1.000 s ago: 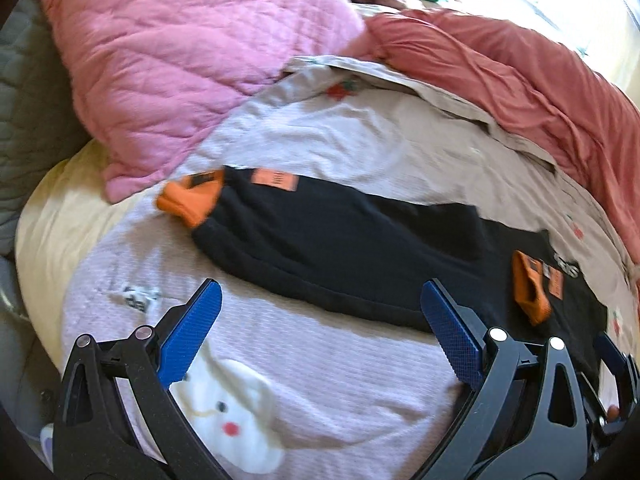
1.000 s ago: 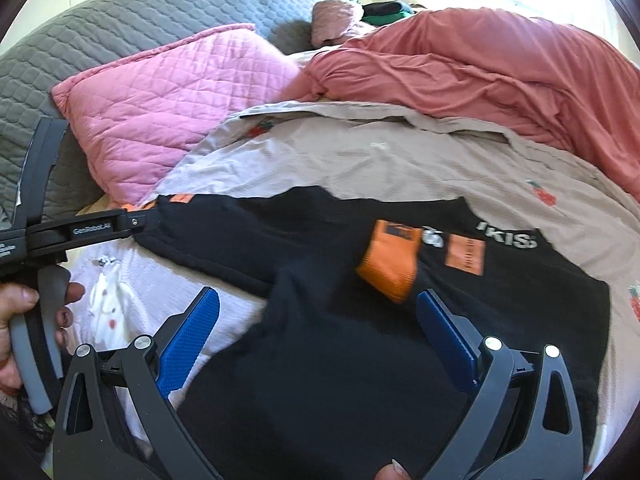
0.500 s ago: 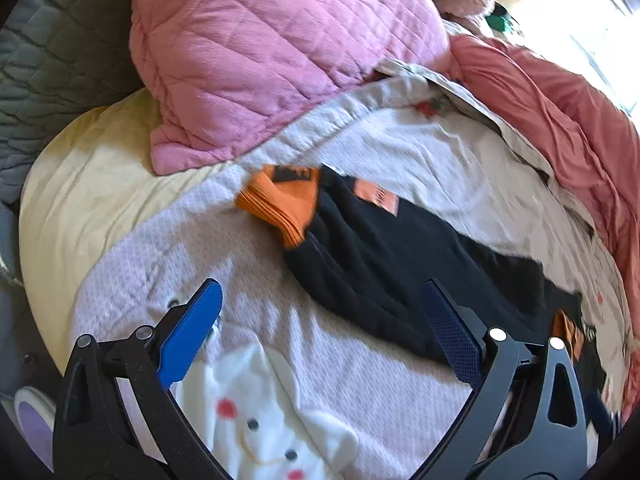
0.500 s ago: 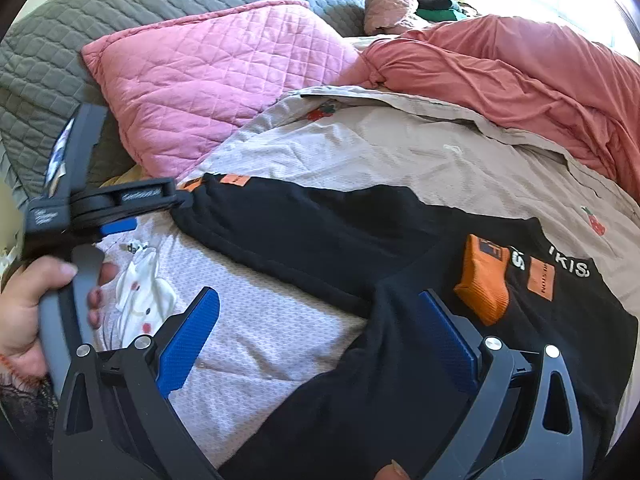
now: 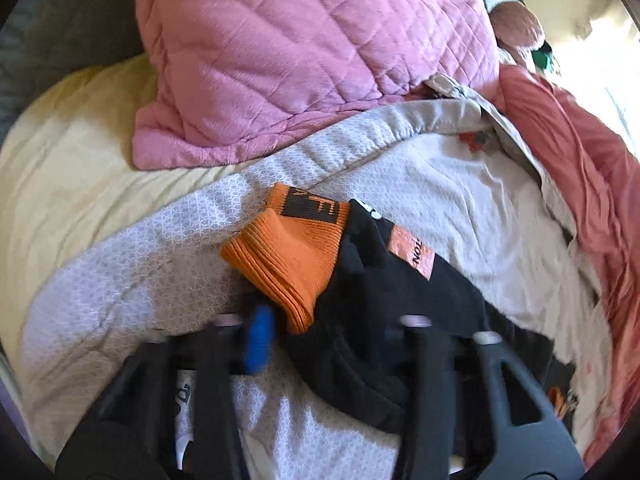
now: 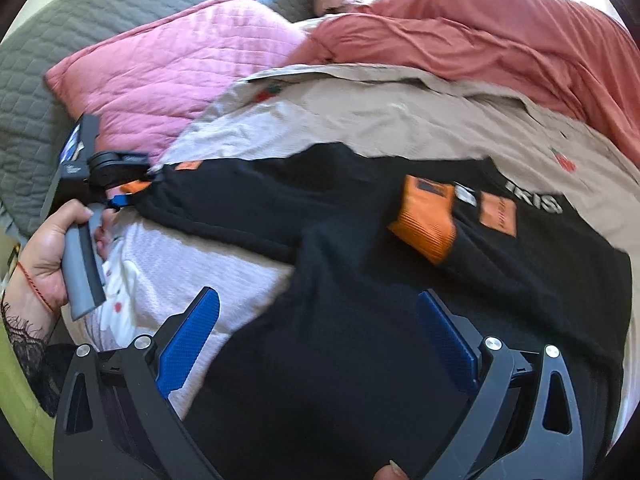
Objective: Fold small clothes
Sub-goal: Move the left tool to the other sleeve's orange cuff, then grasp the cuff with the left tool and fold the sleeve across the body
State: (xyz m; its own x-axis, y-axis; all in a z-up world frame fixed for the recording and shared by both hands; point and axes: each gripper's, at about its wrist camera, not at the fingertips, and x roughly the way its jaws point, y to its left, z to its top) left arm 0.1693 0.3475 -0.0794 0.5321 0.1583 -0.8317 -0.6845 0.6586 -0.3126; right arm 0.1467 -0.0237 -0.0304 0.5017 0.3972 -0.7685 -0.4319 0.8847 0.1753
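A black sweater (image 6: 360,280) with orange cuffs lies spread on the bed. Its left sleeve (image 5: 384,280) stretches out to the left and ends in an orange cuff (image 5: 292,256). My left gripper (image 5: 328,328) has come down on that sleeve end; its jaws are closing, and the cuff and black fabric are bunched between the blurred blue pads (image 5: 258,340). In the right wrist view the left gripper (image 6: 124,196) pinches the cuff at the far left. The other orange cuff (image 6: 428,220) lies folded onto the chest. My right gripper (image 6: 316,320) hovers open over the sweater's body with nothing between its fingers.
A pink quilted pillow (image 5: 312,52) lies behind the sleeve, a salmon blanket (image 6: 500,36) is at the back right, and a grey quilt (image 6: 60,48) at the back left. A beige printed sheet (image 6: 380,112) covers the bed. A person's hand (image 6: 48,248) holds the left gripper's handle.
My left gripper has moved left and down along the sleeve to its orange cuff, and its jaws have gone from wide open to narrow around it. The right gripper stayed open over the sweater.
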